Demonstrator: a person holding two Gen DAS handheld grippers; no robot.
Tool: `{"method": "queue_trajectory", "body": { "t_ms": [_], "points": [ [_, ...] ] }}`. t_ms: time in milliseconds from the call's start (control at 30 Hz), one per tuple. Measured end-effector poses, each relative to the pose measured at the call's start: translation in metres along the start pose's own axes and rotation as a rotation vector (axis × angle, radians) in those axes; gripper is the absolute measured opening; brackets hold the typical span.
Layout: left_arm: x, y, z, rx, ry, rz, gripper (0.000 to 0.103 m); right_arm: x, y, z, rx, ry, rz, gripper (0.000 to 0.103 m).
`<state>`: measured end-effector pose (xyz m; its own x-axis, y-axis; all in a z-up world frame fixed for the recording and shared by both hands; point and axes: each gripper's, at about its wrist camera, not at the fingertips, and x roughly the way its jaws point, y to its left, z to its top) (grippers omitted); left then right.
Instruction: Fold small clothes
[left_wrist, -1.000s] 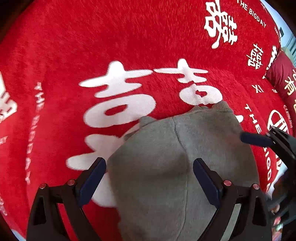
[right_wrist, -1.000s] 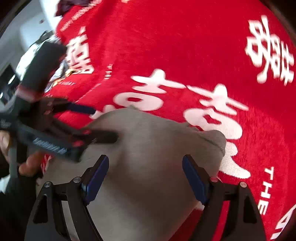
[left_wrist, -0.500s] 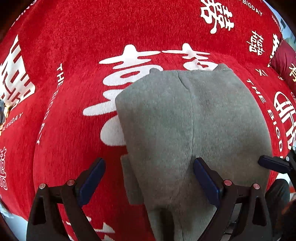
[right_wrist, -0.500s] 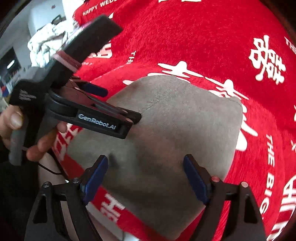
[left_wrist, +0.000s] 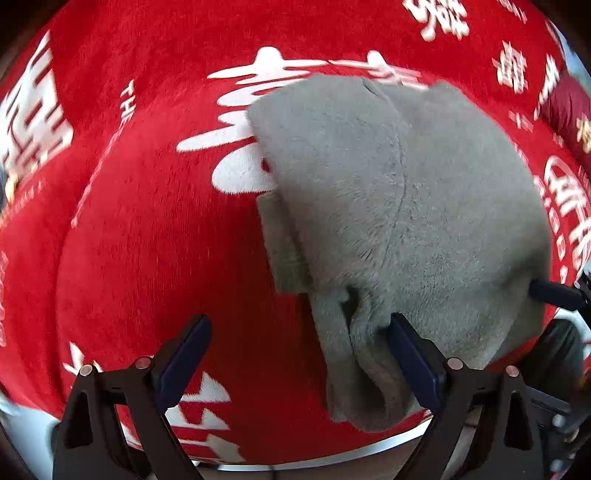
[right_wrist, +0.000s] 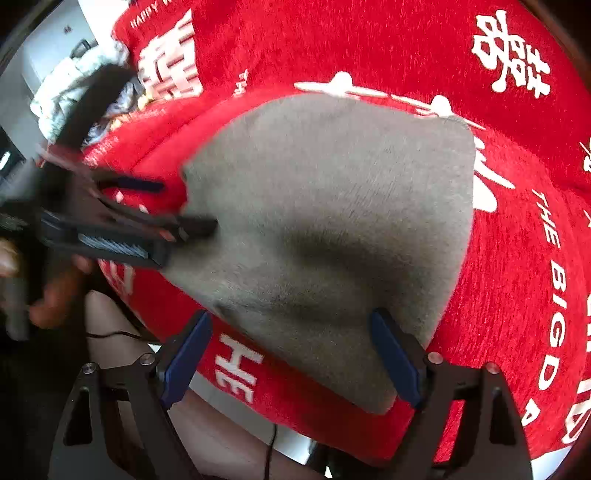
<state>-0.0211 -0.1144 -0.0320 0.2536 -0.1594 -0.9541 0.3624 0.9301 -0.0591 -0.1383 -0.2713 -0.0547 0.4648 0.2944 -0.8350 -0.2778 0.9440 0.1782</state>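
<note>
The grey garment (left_wrist: 399, 206) lies folded over on the red blanket (left_wrist: 147, 258), reaching the near edge at 6 o'clock; its near corner is bunched, so tidying remains. Left gripper (left_wrist: 299, 354) and right gripper (right_wrist: 291, 354) stand released, holding nothing. A white heap (right_wrist: 70, 85) sits at 10 o'clock, well apart; nothing obstructs

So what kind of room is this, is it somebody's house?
Probably a home, maybe a bedroom. A fuzzy red blanket with white wedding words covers a flat top, a small grey garment lies on it for folding, and crumpled laundry is piled behind. I can't be sure.
</note>
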Motion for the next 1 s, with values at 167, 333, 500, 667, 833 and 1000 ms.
{"method": "queue_trajectory", "body": {
  "t_ms": [167, 333, 500, 667, 833, 1000],
  "points": [
    [0.001, -0.005, 0.000, 0.022, -0.009, 0.020, 0.096, -0.033, -0.001, 0.021, -0.056, -0.119, -0.004, 0.091],
    [0.001, -0.004, 0.001, 0.013, -0.005, 0.012, 0.096, 0.006, -0.029, 0.045, -0.014, -0.064, -0.014, 0.094],
    [0.001, -0.003, -0.001, 0.008, -0.006, 0.016, 0.096, 0.013, -0.024, 0.058, -0.012, -0.065, -0.023, 0.103],
    [0.002, -0.003, -0.002, 0.004, -0.007, 0.016, 0.097, 0.006, -0.024, 0.091, -0.015, -0.119, -0.067, 0.103],
    [0.003, -0.002, -0.001, -0.002, -0.003, 0.017, 0.097, 0.066, -0.039, 0.117, 0.007, 0.051, -0.167, 0.103],
    [0.004, -0.001, -0.001, -0.008, -0.006, 0.039, 0.103, 0.082, -0.037, 0.136, 0.035, 0.056, -0.223, 0.103]
  ]
}}
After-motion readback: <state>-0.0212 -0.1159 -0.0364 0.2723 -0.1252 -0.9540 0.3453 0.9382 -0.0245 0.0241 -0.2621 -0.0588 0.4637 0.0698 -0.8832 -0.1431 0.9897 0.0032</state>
